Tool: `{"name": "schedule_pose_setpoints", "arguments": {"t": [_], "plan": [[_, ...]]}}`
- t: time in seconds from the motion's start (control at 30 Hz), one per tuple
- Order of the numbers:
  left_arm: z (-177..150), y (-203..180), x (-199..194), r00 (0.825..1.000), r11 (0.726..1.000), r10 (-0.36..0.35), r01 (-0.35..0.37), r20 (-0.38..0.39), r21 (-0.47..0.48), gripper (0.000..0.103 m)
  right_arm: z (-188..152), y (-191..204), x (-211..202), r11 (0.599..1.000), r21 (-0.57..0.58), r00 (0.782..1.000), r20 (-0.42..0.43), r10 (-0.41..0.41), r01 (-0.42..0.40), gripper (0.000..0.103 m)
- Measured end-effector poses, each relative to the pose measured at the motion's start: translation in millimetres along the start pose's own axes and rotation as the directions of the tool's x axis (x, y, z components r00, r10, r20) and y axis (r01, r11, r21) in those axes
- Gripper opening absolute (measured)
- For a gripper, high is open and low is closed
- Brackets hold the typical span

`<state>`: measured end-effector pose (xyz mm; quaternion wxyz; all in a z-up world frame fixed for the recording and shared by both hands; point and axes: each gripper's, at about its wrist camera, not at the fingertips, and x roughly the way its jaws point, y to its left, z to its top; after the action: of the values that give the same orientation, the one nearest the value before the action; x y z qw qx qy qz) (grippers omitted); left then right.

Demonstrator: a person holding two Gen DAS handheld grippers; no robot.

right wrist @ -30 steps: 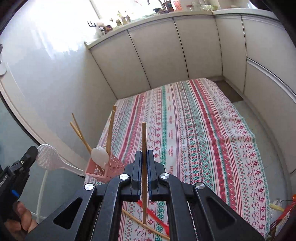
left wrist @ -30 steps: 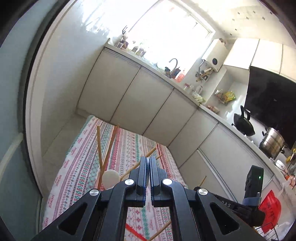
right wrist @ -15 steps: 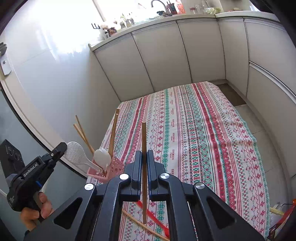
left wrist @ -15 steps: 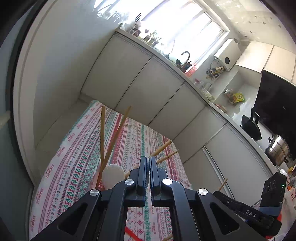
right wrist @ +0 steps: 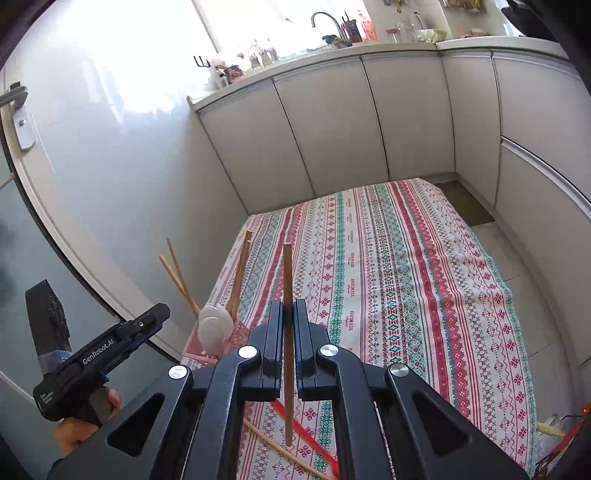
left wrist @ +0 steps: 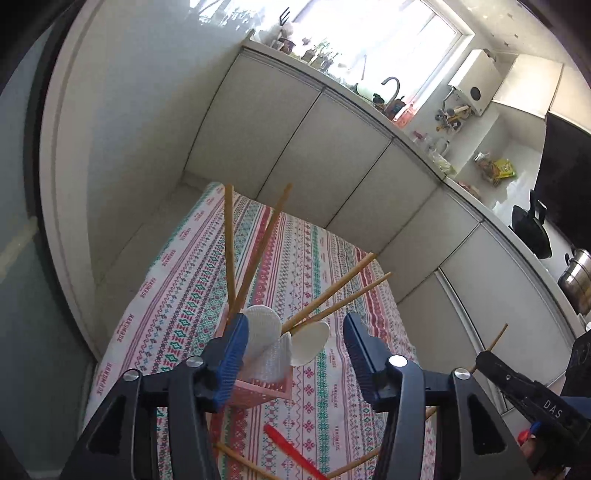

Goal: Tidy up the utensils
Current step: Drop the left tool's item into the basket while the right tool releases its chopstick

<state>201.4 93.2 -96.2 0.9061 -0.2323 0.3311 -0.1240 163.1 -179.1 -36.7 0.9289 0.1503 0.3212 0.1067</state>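
Above a patterned tablecloth (right wrist: 399, 266) on a kitchen worktop, two hand-held grippers are sorting utensils.

Left hand-held gripper (left wrist: 295, 354) has just been opening, its jaws standing apart around two white spoons (left wrist: 280, 339) sitting with chopsticks (left wrist: 231, 251) in a pink basket (left wrist: 258, 387) at the cloth's near left edge. Right hand-held gripper (right wrist: 289, 347) is clamping one upright chopstick (right wrist: 287, 280). A red utensil (left wrist: 291, 452) is lying nearby.

Pale cabinets (right wrist: 332, 129) run under a sunlit window (left wrist: 369, 33) — glare on the white wall (right wrist: 110, 147). A striped patterned cloth (right wrist: 406, 277) covers the table.
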Motion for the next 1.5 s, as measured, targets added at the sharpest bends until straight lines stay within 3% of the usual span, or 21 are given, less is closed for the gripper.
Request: {"name": "schedule_pose_setpoints", "arguments": {"t": [0.13, 0.23, 0.4, 0.53, 0.63, 1.07, 1.37, 1.47, 1.5], "plan": [[-1.2, 2.3, -14.6, 0.997, 0.998, 0.069, -0.069, -0.024, -0.004, 0.06, 7.9, 11.5, -13.1, 1.0, 0.003, 0.997, 0.069, 0.018, -0.018, 0.005], [-3.5, 10.7, -20.9, 0.984, 0.986, 0.164, -0.165, -0.066, -0.006, 0.066, 15.2, 23.7, -24.1, 0.999, 0.004, 0.99, 0.137, 0.037, -0.038, 0.005], [-9.6, 30.1, -16.2, 0.943, 0.959, 0.279, -0.282, -0.179, 0.008, 0.075, 25.6, 51.1, -34.9, 0.998, -0.012, 0.968, 0.242, 0.068, -0.067, 0.005], [-19.0, 42.0, -6.5, 0.895, 0.93, 0.366, -0.361, -0.255, 0.067, 0.078, 29.5, 74.6, -32.6, 0.994, -0.039, 0.947, 0.304, 0.108, -0.1, 0.005], [-24.4, 48.0, -2.8, 0.879, 0.922, 0.385, -0.376, -0.28, 0.089, 0.078, 27.5, 90.8, -16.8, 0.992, -0.061, 0.946, 0.3, 0.12, -0.106, 0.005], [-24.5, 59.7, -2.0, 0.877, 0.926, 0.376, -0.369, -0.3, 0.082, 0.079, 8.9, 105.1, 54.6, 0.996, -0.071, 0.959, 0.273, 0.079, -0.061, 0.005], [-24.9, 57.2, -0.7, 0.879, 0.928, 0.371, -0.361, -0.298, 0.09, 0.079, -2.0, 104.0, 88.0, 0.996, -0.05, 0.983, 0.166, 0.083, -0.076, 0.007], [-25.3, 55.0, -1.8, 0.882, 0.929, 0.369, -0.357, -0.293, 0.097, 0.079, 1.4, 99.0, 88.1, 0.993, -0.034, 0.986, 0.121, 0.112, -0.109, 0.018], [-25.5, 54.4, -1.9, 0.881, 0.929, 0.371, -0.357, -0.292, 0.101, 0.079, 3.0, 97.6, 83.8, 0.993, -0.037, 0.986, 0.123, 0.114, -0.111, 0.031]]}}
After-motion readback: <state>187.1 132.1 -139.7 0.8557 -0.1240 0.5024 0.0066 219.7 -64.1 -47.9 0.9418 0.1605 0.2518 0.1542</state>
